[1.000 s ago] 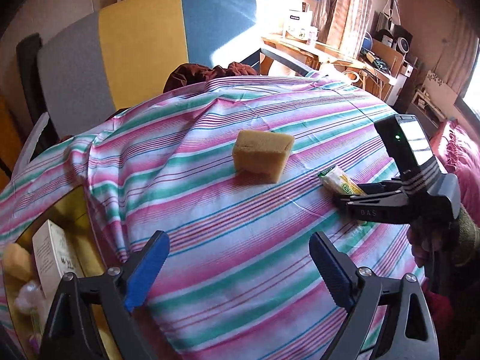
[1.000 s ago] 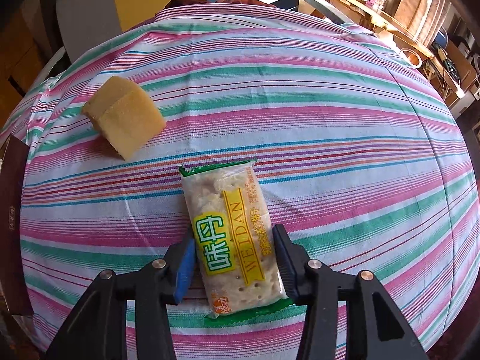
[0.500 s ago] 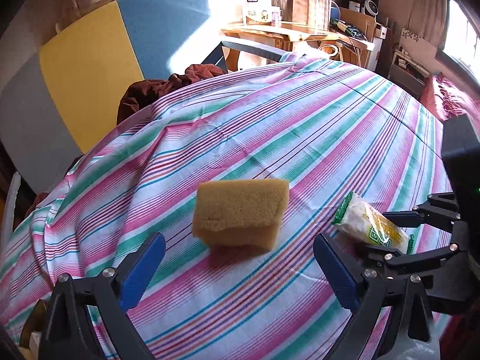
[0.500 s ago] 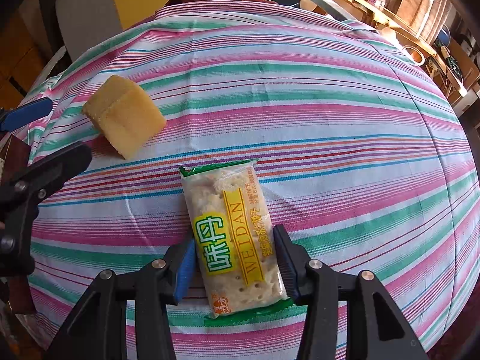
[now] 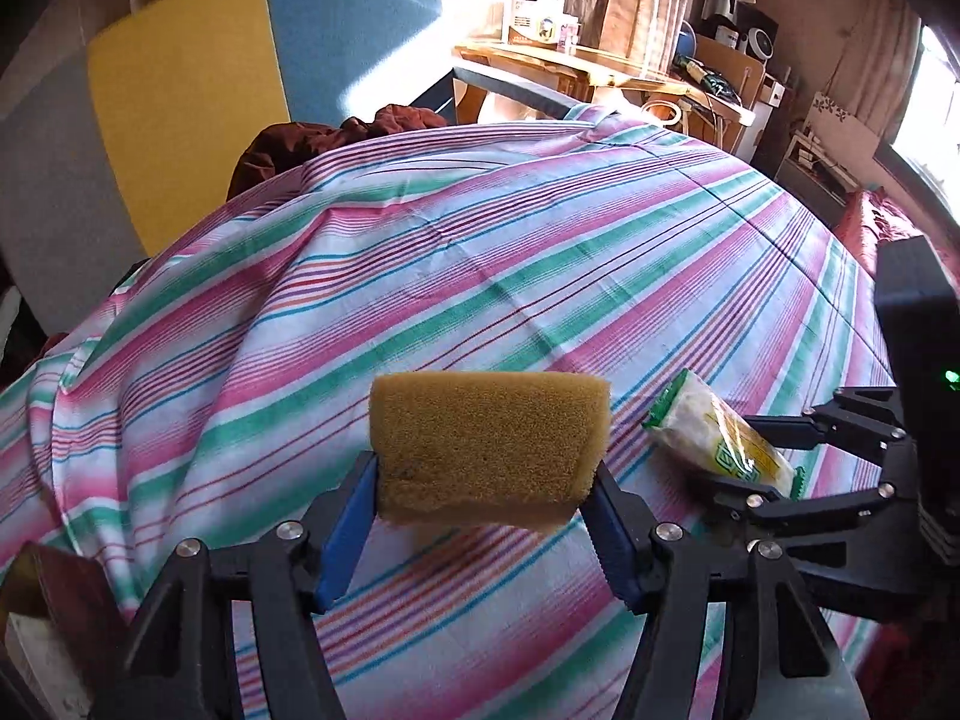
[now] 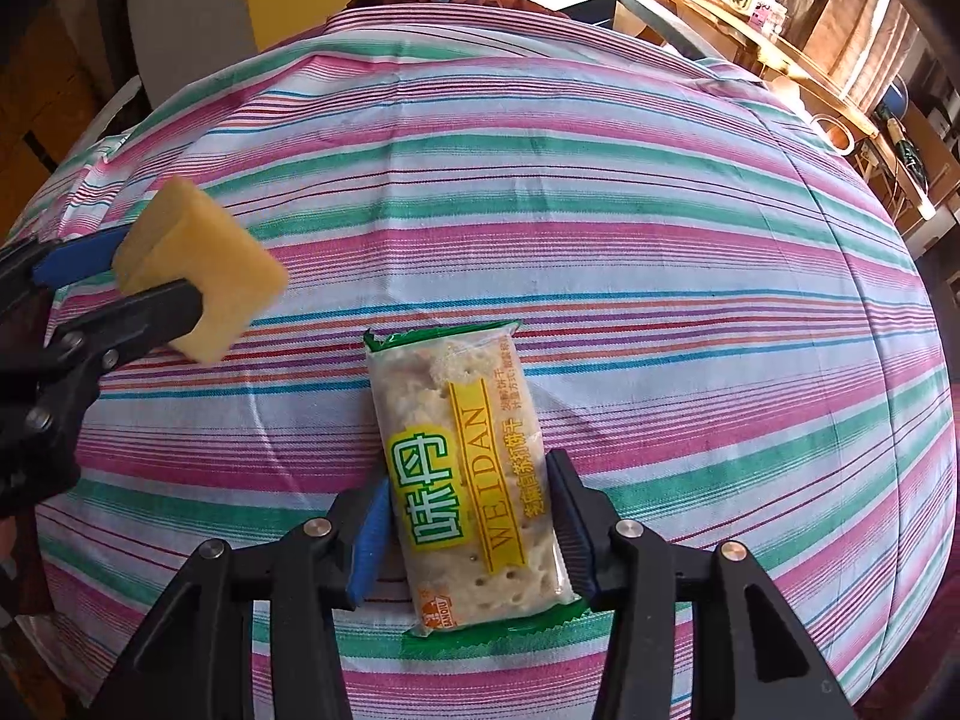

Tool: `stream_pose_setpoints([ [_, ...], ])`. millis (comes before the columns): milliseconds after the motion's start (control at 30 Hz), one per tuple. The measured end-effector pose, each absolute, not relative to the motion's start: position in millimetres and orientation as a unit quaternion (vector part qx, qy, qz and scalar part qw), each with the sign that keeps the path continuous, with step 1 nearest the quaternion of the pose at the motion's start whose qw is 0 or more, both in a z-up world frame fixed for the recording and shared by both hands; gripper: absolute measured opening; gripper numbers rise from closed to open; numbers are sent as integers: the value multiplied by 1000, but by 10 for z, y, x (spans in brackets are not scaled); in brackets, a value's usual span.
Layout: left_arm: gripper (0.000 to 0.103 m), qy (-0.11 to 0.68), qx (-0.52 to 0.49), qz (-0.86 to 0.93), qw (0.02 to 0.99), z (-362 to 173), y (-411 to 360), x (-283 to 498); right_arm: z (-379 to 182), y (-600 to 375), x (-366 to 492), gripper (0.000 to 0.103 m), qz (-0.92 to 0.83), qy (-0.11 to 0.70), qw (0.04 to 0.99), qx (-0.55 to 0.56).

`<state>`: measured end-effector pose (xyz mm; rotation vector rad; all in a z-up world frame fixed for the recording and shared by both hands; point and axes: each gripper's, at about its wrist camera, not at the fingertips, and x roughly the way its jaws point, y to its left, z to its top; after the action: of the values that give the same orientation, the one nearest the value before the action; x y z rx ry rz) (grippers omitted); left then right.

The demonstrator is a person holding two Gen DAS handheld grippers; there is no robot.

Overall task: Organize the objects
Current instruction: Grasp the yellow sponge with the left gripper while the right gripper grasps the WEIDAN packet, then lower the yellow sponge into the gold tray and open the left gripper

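Observation:
A yellow-brown sponge [image 5: 486,444] sits between the blue pads of my left gripper [image 5: 486,516], which is shut on it, on the striped tablecloth [image 5: 480,252]. The sponge also shows in the right wrist view [image 6: 204,276], pinched by the left gripper [image 6: 114,288]. A cracker packet [image 6: 474,480] with a yellow and green "WEIDAN" label lies lengthwise between the pads of my right gripper [image 6: 474,534], which is shut on it. In the left wrist view the packet [image 5: 714,438] sticks out of the right gripper [image 5: 756,468] just right of the sponge.
The cloth-covered table [image 6: 600,180] drops off at its edges. A grey, yellow and blue chair back [image 5: 228,72] and a dark red cloth [image 5: 336,132] lie beyond the far edge. A wooden desk [image 5: 600,72] with clutter stands at the back right. A box corner [image 5: 36,618] shows at lower left.
My left gripper has moved forward to the sponge and shut on it; a second ago it was wide open and further back. The right gripper has stayed shut on the packet.

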<state>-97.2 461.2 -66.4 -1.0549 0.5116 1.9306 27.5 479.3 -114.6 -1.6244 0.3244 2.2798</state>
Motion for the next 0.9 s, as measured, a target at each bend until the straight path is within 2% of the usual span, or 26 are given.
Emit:
stream_pose_setpoints([
  [300,67,201,-397,811,380,-422,3899,-385,-1135,4789,208,50,806,110,161,-559],
  [900,67,153,-373,861,310,-93,2760,3,-1135,4802,250,50,830,76,167,-527],
])
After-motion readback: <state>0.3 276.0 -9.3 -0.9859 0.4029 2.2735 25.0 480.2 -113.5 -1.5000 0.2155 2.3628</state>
